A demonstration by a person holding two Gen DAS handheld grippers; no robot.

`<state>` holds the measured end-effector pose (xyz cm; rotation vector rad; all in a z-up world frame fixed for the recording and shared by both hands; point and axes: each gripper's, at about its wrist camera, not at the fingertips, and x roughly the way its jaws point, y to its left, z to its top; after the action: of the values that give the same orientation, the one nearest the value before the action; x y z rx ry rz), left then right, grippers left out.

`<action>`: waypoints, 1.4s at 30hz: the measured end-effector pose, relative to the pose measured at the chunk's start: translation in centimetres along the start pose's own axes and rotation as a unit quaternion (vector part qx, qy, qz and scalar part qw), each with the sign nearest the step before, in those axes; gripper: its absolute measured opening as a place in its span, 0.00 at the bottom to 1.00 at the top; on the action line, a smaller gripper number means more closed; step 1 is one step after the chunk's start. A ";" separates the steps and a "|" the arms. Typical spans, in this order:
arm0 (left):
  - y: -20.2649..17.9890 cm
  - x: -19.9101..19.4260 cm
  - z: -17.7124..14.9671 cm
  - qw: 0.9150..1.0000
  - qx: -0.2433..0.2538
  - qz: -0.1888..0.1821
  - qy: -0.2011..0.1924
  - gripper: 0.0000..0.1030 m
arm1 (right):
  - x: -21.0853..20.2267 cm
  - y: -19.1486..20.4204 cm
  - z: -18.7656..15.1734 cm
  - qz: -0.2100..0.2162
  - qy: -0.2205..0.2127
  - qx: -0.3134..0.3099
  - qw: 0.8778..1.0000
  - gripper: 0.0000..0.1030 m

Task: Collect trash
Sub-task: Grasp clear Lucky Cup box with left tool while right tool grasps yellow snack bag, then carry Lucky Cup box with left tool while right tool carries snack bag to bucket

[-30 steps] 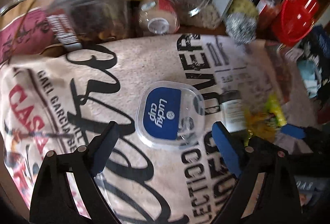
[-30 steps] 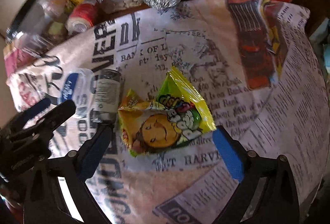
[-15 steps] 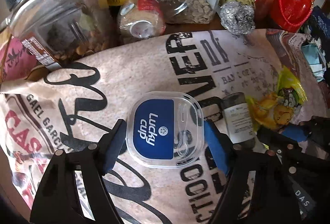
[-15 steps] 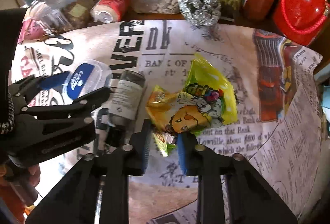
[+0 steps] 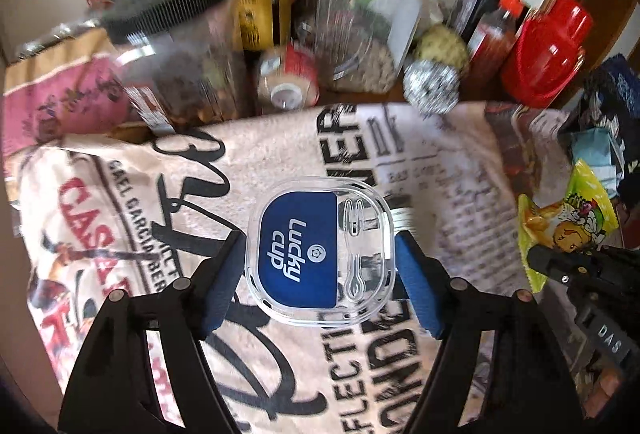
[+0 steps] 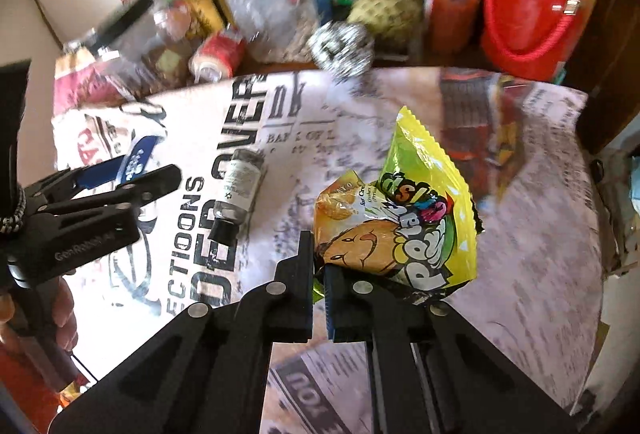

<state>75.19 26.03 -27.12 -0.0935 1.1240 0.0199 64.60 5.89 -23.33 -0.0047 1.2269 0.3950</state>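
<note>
My left gripper point(image 5: 318, 266) is shut on a clear plastic lid with a blue "Lucky cup" label point(image 5: 316, 254), held above the printed tablecloth point(image 5: 140, 202). My right gripper point(image 6: 319, 270) is shut on the lower edge of a yellow-green snack wrapper point(image 6: 404, 218), lifted off the cloth. The wrapper also shows at the right in the left wrist view point(image 5: 564, 222). A small glass bottle with a black cap point(image 6: 238, 194) lies on the cloth between the two grippers. The left gripper shows at the left in the right wrist view point(image 6: 132, 174).
The back of the table is crowded: a foil ball point(image 5: 432, 90), a red container point(image 5: 544, 50), a sauce bottle point(image 5: 496, 30), clear jars point(image 5: 180, 74), a tipped red can point(image 5: 288, 82). The tablecloth's right edge point(image 6: 588, 234) drops off.
The left gripper closed on the Lucky cup lid and lifted it. The right gripper closed on the snack wrapper's edge and raised it off the cloth.
</note>
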 end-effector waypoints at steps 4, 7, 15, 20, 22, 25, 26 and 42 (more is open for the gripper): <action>-1.3 -3.8 -0.2 0.999 -0.015 0.004 -0.032 0.72 | -3.2 -2.8 -0.1 0.007 -0.029 0.009 1.000 0.04; -3.0 -6.6 -0.5 0.998 -0.029 0.002 -0.058 0.72 | -5.6 -4.3 -0.6 0.010 -0.051 0.009 0.999 0.04; -10.6 -14.6 -3.2 0.991 -0.042 0.012 -0.124 0.72 | -12.7 -8.1 -3.1 0.021 -0.112 -0.004 0.993 0.04; -15.5 -20.2 -6.6 0.983 -0.055 0.017 -0.174 0.72 | -17.4 -10.7 -5.2 0.031 -0.151 -0.024 0.988 0.04; -17.3 -22.3 -8.0 0.979 -0.061 0.018 -0.192 0.72 | -19.3 -11.7 -6.3 0.037 -0.166 -0.035 0.985 0.04; -19.1 -25.2 -9.9 0.975 -0.066 0.020 -0.212 0.72 | -21.2 -12.4 -7.5 0.033 -0.183 -0.048 0.981 0.04; -19.6 -26.2 -10.5 0.973 -0.067 0.021 -0.218 0.72 | -21.9 -12.6 -7.9 0.033 -0.189 -0.053 0.980 0.04; -21.0 -35.3 -19.4 0.961 -0.040 0.034 -0.273 0.72 | -30.3 -10.4 -15.3 0.067 -0.253 -0.057 0.963 0.04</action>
<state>43.80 4.60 -2.30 -0.1134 0.5734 0.1442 45.26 -15.97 -3.09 0.0773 0.6993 0.5470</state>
